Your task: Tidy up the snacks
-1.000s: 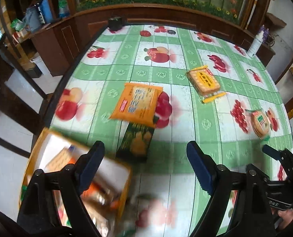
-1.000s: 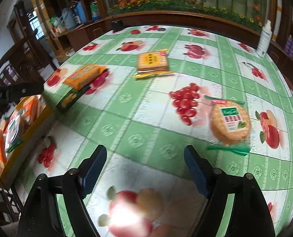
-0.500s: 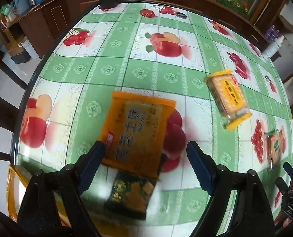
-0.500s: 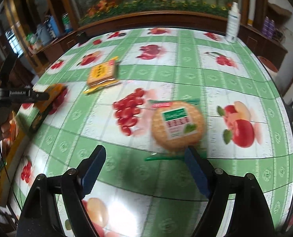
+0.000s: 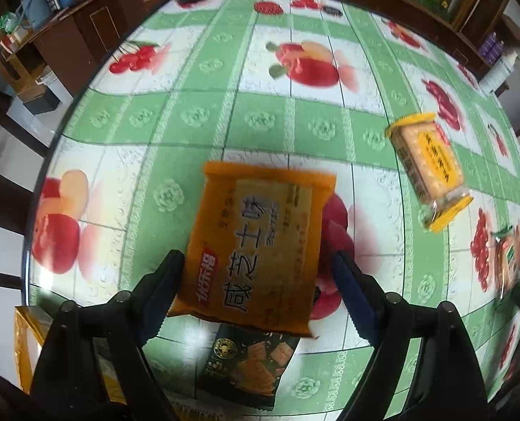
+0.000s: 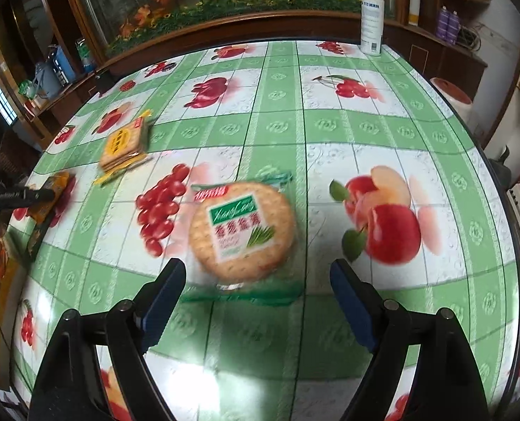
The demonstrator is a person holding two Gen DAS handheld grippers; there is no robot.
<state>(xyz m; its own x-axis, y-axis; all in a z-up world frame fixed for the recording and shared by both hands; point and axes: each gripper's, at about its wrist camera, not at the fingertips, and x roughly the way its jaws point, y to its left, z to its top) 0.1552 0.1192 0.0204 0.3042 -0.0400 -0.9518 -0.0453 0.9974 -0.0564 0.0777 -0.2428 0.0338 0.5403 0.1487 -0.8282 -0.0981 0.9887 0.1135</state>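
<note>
An orange snack packet (image 5: pixel 260 245) lies flat on the fruit-print tablecloth (image 5: pixel 260 119). My left gripper (image 5: pixel 256 259) hangs over it, open, one finger on each side of the packet's near half, and the right pad stands clear of it. A dark green packet (image 5: pixel 249 365) sits partly under the orange one's near edge. A round cracker pack (image 6: pixel 240 231) lies just ahead of my right gripper (image 6: pixel 256 280), whose jaws are opening; the pads do not touch it. A yellow cracker pack (image 5: pixel 428 168) lies further right of the orange packet.
A yellow box (image 5: pixel 25 343) with snacks shows at the lower left edge. A white spray bottle (image 6: pixel 372 17) stands at the table's far edge by the wooden ledge (image 6: pixel 260 24). The left gripper's side (image 6: pixel 14 196) reaches in at the left of the right wrist view.
The left gripper moved away from the box, forward and down over the orange packet. The right gripper swung over to the round cracker pack, which now lies close before its fingers.
</note>
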